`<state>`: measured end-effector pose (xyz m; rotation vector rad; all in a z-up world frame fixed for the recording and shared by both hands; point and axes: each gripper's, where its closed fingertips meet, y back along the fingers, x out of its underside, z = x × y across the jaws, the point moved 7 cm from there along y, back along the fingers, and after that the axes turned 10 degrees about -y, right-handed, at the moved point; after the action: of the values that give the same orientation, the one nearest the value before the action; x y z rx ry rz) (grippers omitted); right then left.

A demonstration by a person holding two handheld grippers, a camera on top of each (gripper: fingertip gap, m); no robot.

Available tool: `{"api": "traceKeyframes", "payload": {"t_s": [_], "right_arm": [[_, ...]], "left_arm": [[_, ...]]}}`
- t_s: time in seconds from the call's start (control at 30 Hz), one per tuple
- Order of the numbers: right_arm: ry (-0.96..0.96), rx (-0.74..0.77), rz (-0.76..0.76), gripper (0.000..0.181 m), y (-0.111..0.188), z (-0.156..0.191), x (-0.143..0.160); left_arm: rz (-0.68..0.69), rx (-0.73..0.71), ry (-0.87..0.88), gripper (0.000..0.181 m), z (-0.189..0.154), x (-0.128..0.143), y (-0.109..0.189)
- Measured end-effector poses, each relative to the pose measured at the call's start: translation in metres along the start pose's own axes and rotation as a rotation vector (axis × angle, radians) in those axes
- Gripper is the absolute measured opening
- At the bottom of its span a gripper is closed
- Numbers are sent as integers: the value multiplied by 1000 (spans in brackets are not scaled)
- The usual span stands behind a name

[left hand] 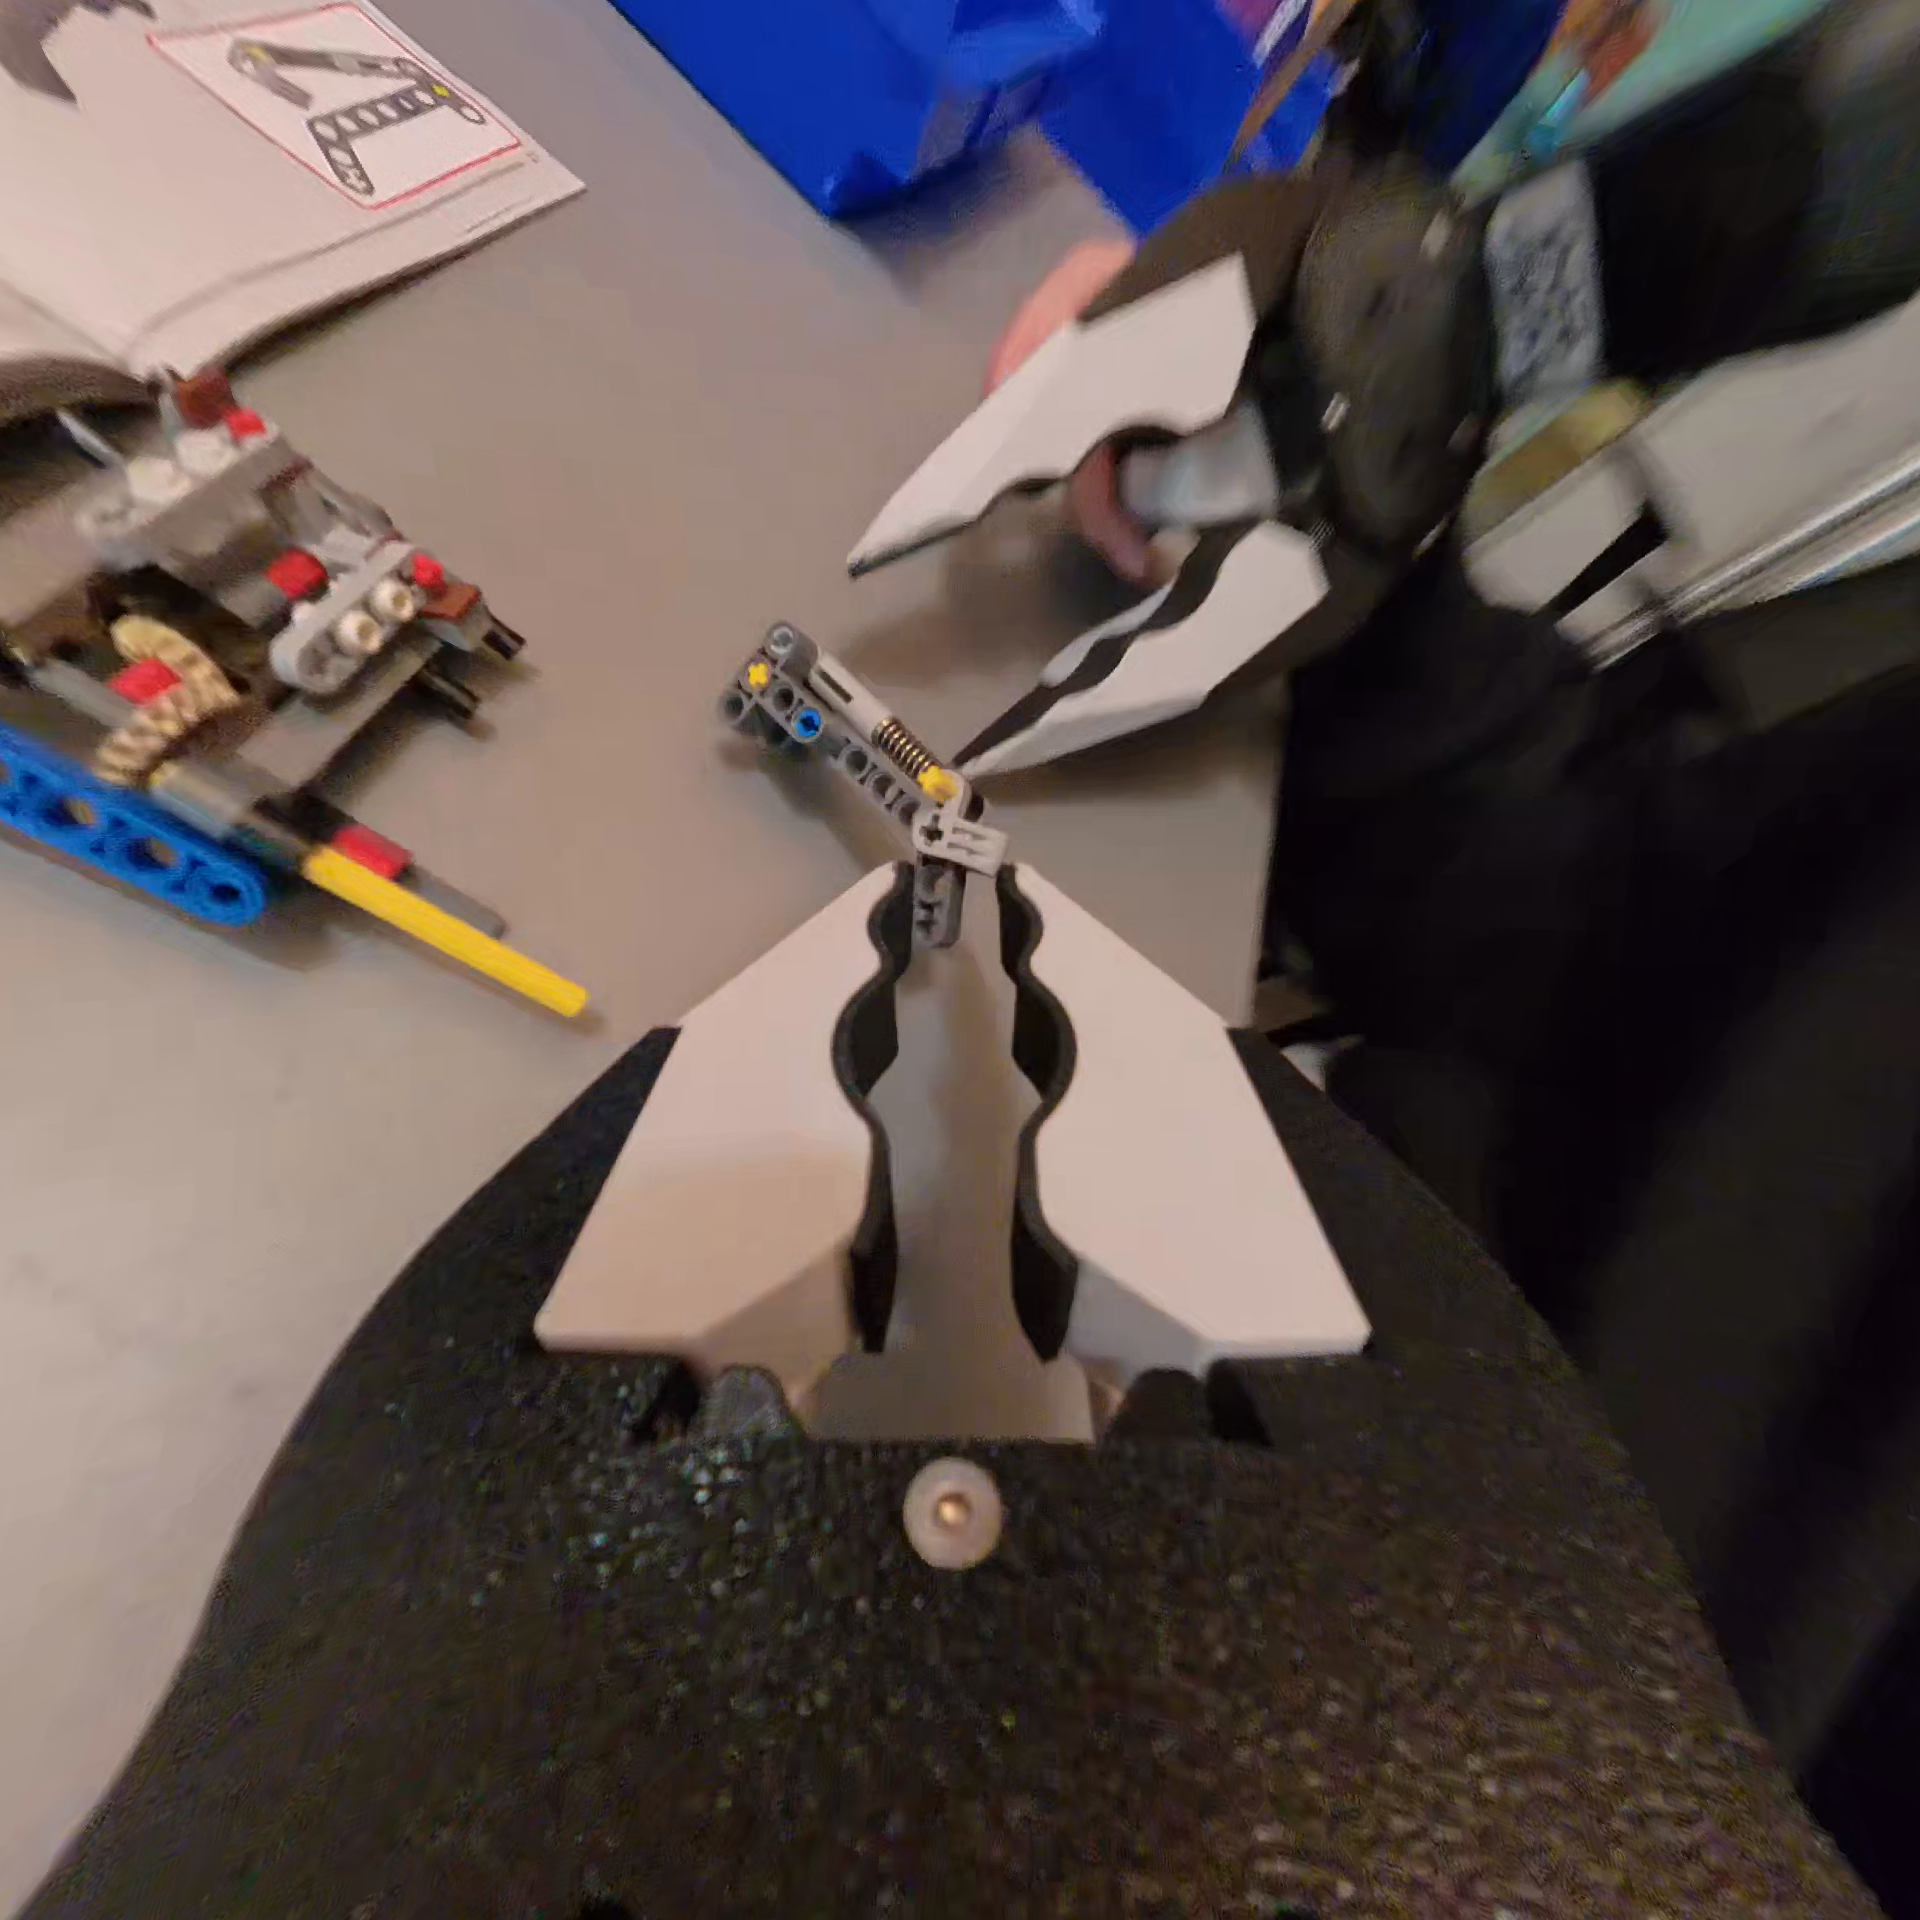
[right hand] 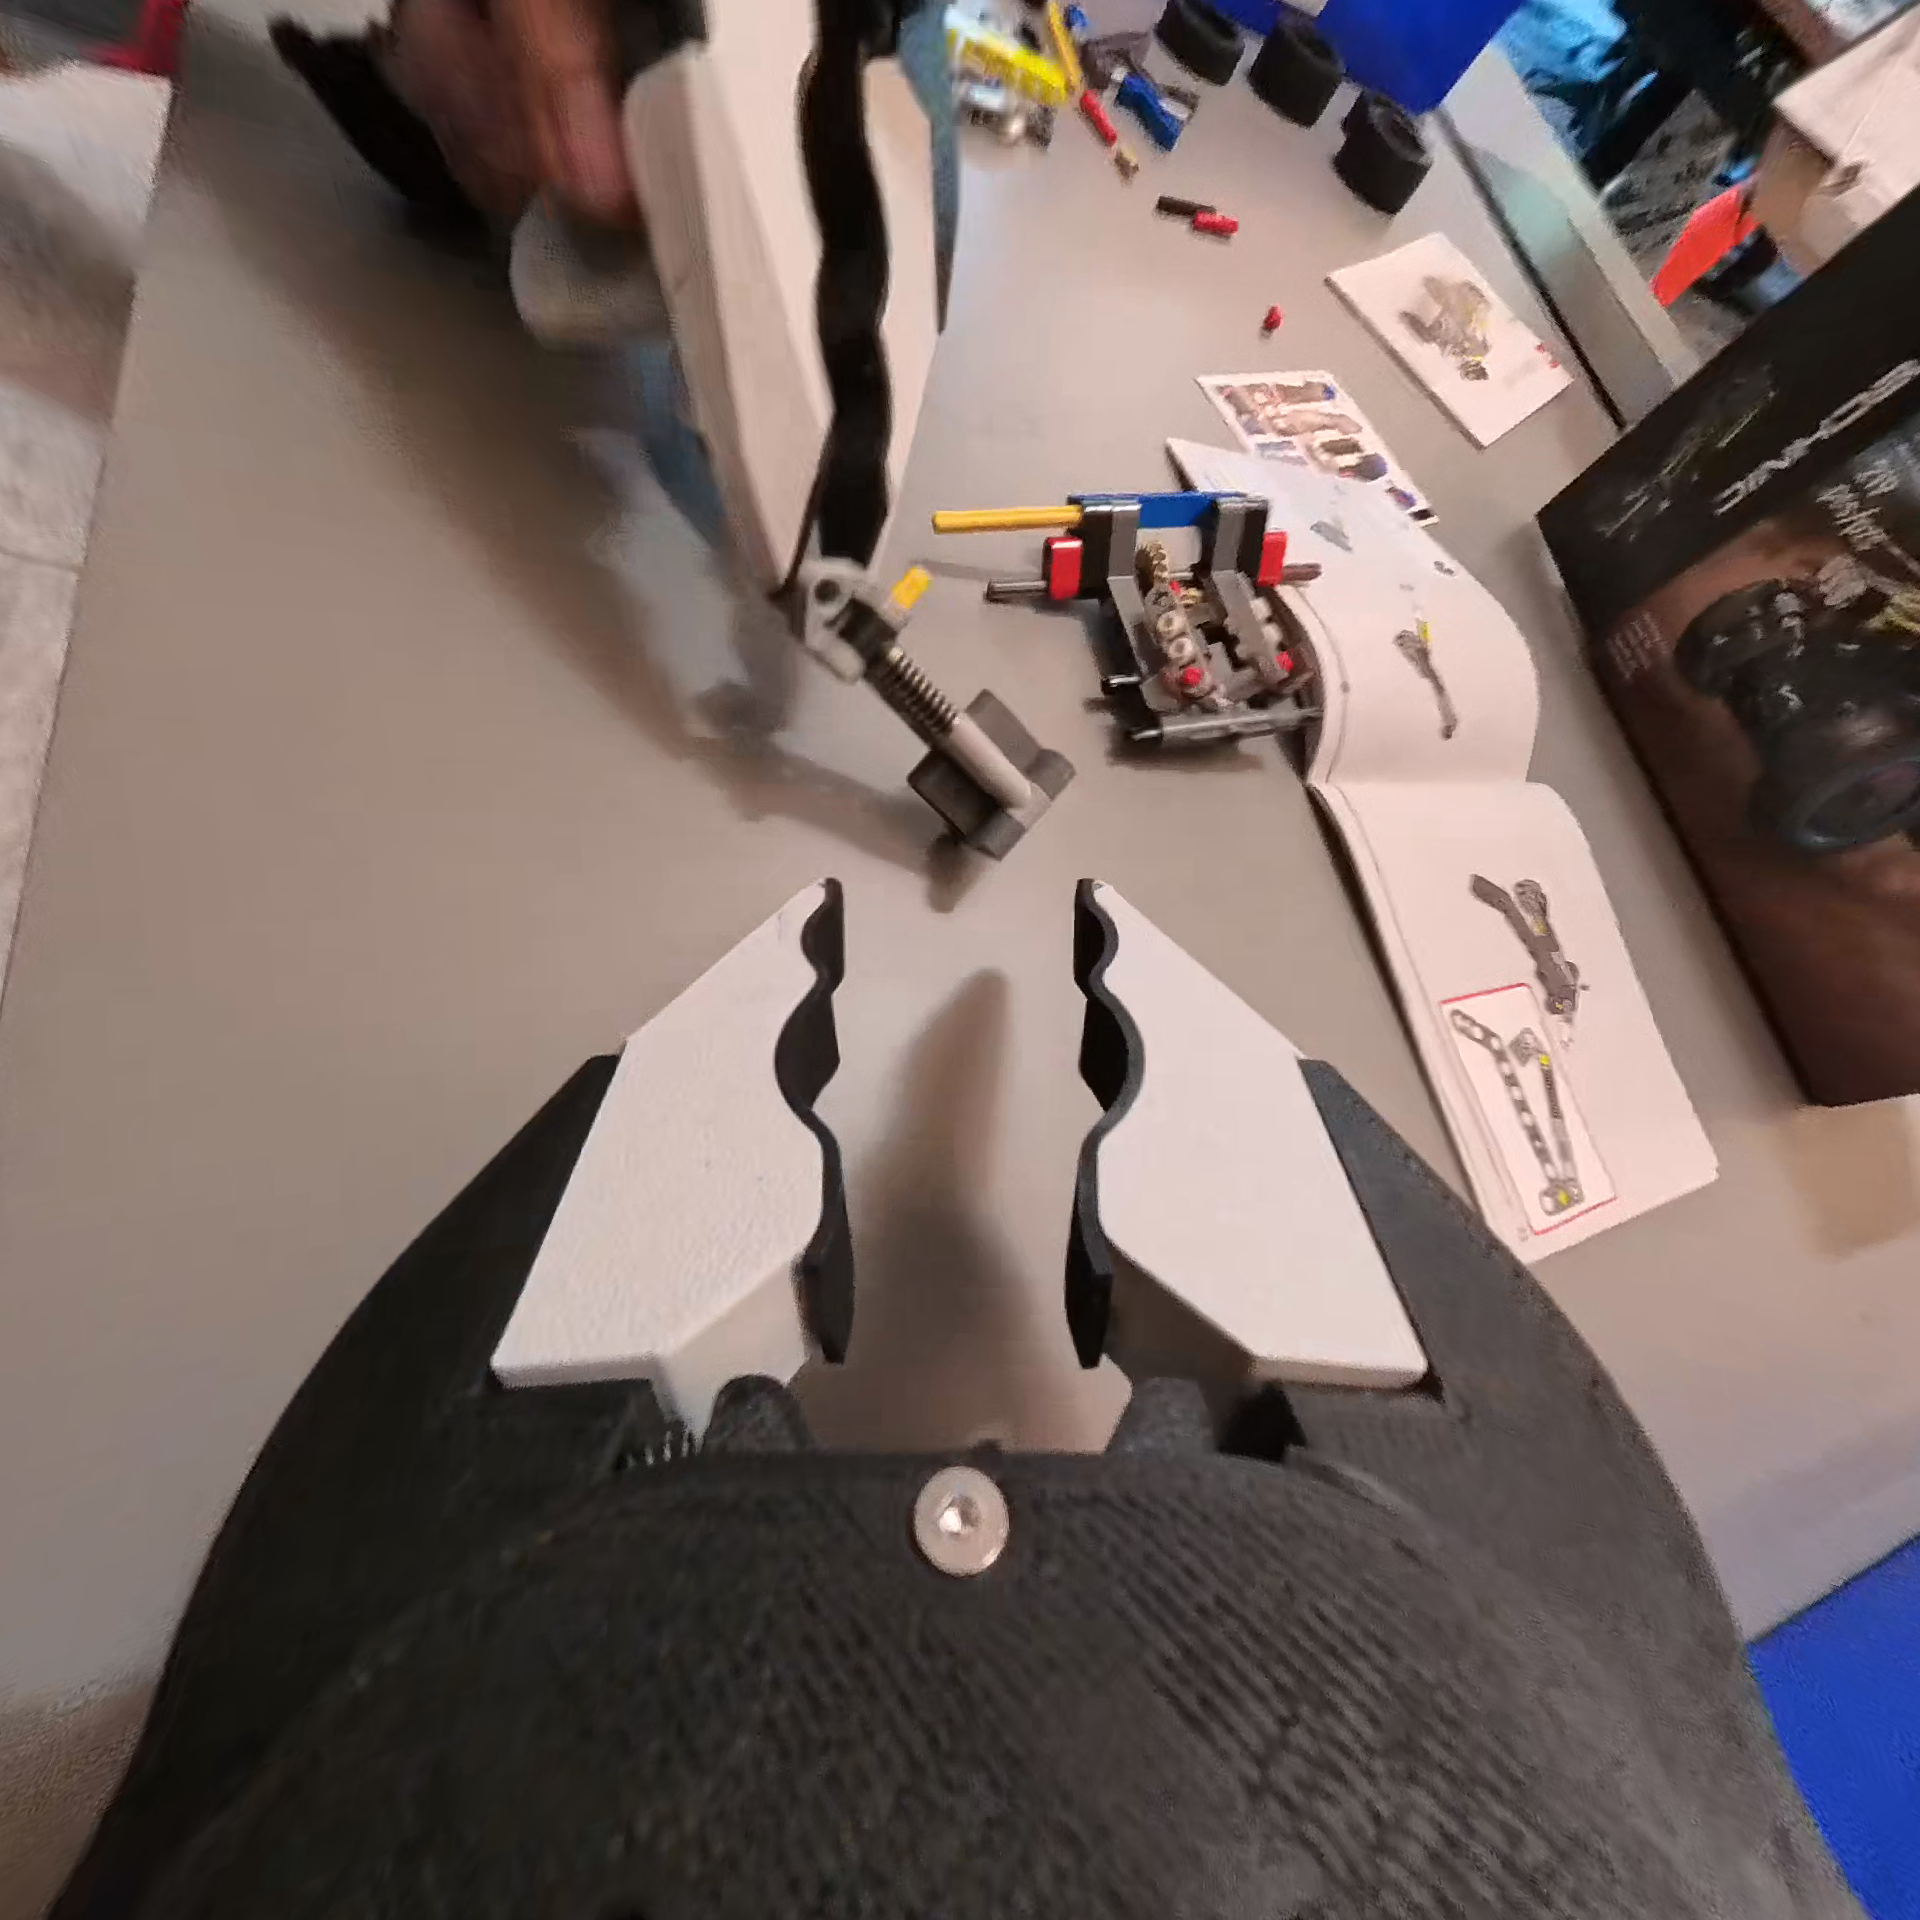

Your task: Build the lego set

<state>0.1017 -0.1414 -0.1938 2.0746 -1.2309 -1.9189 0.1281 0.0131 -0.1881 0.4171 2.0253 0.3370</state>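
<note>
Right now the left claw (left hand: 940, 894) is closed on one end of the small shock-absorber assembly (left hand: 852, 732), pinching its dark grey end piece between narrow jaws. In the left wrist view the assembly's long axis runs away from that claw toward 11 o'clock, its far end resting on the grey desk (left hand: 644, 416). The right claw (right hand: 956, 899) is wide and empty. In the right wrist view the assembly (right hand: 935, 717) lies just ahead at 12 o'clock, near end down on the desk, slanting up toward 11 o'clock where the left claw holds it. So the right claw is the free one, and nearest the low blocky end.

The larger gear-and-beam build (right hand: 1174, 613) sits apart at 1 o'clock, beside the open instruction booklet (right hand: 1455, 831). The dark set box (right hand: 1766, 675) stands at 3 o'clock; its contents cannot be seen. Loose pieces (right hand: 1091, 83) and black tyres (right hand: 1382, 145) lie far off at 12 to 1 o'clock.
</note>
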Motion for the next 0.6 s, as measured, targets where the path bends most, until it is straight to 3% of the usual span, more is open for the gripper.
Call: {"api": "traceKeyframes", "payload": {"t_s": [0.1,0.3,0.47,0.6], "right_arm": [[30,-20,8,43,-6,5,-3],[90,-29,-15,40,-17,13,-12],[114,17,-21,25,-20,11,-13],[119,-2,-27,22,-19,13,-13]], "left_arm": [[-95,77,133,13,2,-2,4],[-105,79,208,13,7,2,6],[-57,-5,181,18,12,7,11],[32,-135,22,22,13,9,16]]}}
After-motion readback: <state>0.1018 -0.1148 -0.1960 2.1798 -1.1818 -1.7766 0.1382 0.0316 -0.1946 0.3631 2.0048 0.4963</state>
